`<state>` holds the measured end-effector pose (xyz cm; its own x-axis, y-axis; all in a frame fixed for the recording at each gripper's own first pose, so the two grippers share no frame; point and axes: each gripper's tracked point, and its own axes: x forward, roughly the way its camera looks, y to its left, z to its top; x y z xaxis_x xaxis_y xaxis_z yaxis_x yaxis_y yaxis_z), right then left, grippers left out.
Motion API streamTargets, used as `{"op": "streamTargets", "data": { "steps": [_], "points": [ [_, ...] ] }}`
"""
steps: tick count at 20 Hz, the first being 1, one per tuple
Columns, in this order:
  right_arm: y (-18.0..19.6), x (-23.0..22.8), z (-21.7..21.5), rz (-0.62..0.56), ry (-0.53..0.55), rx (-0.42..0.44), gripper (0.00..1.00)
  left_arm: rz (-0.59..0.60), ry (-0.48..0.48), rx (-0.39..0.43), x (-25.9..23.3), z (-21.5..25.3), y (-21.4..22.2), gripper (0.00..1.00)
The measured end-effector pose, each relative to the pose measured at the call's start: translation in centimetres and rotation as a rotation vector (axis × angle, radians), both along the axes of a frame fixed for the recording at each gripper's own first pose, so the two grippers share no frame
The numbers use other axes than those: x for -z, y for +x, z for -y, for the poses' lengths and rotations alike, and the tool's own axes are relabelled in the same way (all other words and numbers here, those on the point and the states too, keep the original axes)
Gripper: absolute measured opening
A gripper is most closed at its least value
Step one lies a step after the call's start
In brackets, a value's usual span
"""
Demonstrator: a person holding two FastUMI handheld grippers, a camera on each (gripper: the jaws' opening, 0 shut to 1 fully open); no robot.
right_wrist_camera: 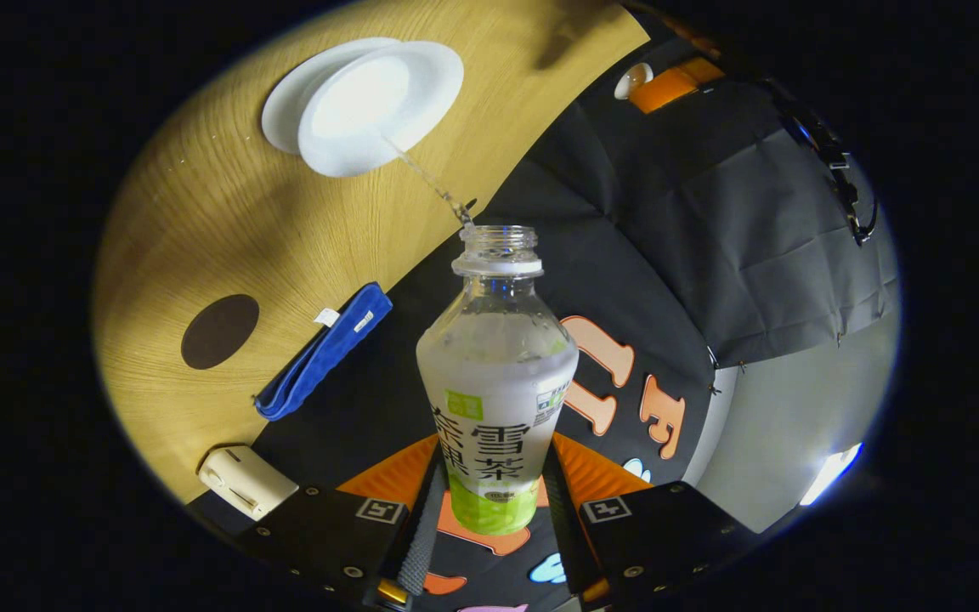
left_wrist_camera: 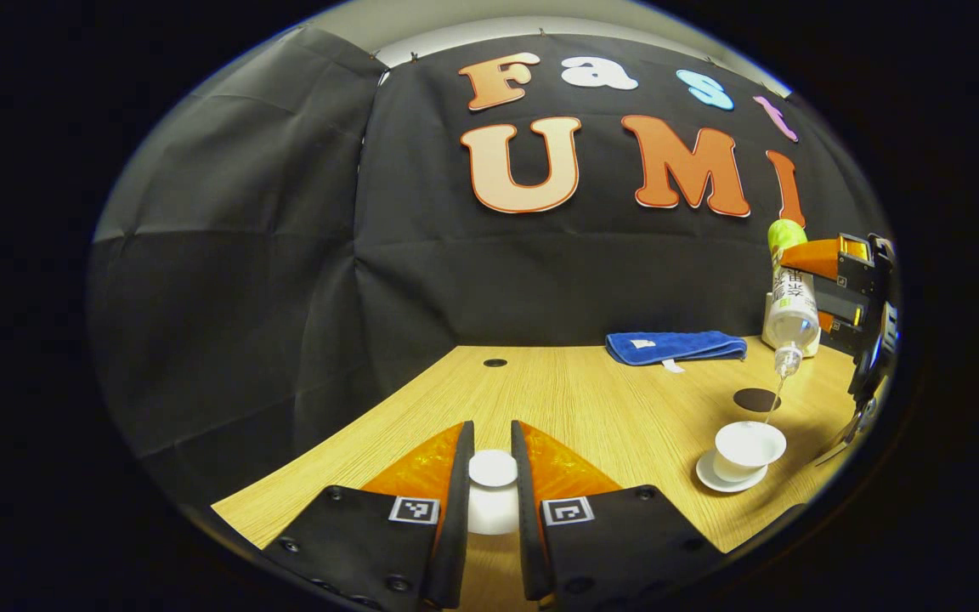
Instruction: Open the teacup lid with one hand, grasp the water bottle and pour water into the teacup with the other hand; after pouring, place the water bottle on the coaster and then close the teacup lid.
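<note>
1. Your left gripper point(left_wrist_camera: 492, 476) was closed on the teacup lid point(left_wrist_camera: 493, 469); the small white lid sat between the two fingers, both of them pressing on its sides, held up above the wooden table point(left_wrist_camera: 591, 399)
2. Your right gripper point(right_wrist_camera: 489, 497) was clamped on the water bottle point(right_wrist_camera: 496, 374), its jaws squeezing the lower, labelled part of the body from either side, with the neck pointing away from the camera
3. In the left gripper view, you held that water bottle point(left_wrist_camera: 791, 297) inverted at the far right, its open mouth down and just above the teacup point(left_wrist_camera: 748, 449)
4. A thin stream of water point(left_wrist_camera: 772, 406) ran from the mouth into the uncovered teacup, which stood on its white saucer point(left_wrist_camera: 726, 480) near the table's right edge
5. In the right gripper view, the same stream point(right_wrist_camera: 426, 178) left the bottle's rim and reached the teacup point(right_wrist_camera: 379, 106), which appeared near the top of the view, well apart from your fingers
6. The dark round coaster point(left_wrist_camera: 755, 399) lay bare on the table just behind the teacup, between it and the folded blue towel point(left_wrist_camera: 675, 347)
7. In the right gripper view, the coaster point(right_wrist_camera: 219, 331) sat beside the towel point(right_wrist_camera: 324, 353), and a small cream-coloured box point(right_wrist_camera: 246, 481) lay at the table's edge near the booth wall
</note>
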<state>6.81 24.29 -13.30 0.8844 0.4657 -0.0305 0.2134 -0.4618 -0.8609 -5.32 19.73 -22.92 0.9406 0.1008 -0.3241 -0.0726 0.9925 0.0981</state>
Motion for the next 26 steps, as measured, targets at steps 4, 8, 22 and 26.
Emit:
{"op": "streamTargets", "data": {
  "steps": [4, 8, 22, 26],
  "points": [
    [-0.8, 1.8, -0.8, -0.016, -0.019, -0.027, 0.61, -0.014, 0.018, 0.01, -0.1, 0.4, -0.3, 0.3],
    [-1.0, 3.3, -1.1, -0.087, 0.022, -0.025, 0.59, -0.015, 0.026, 0.006, -0.2, 0.6, -0.5, 0.3],
    [-1.4, 5.1, 1.3, -0.752, 0.782, 0.192, 0.62, -0.004, -0.008, 0.033, -1.0, 4.4, 0.6, 0.3],
    [0.9, 1.8, 3.5, -0.828, 1.077, 0.243, 0.63, 0.0, -0.024, 0.042, -1.0, 5.6, 0.7, 0.3]
  ]
}}
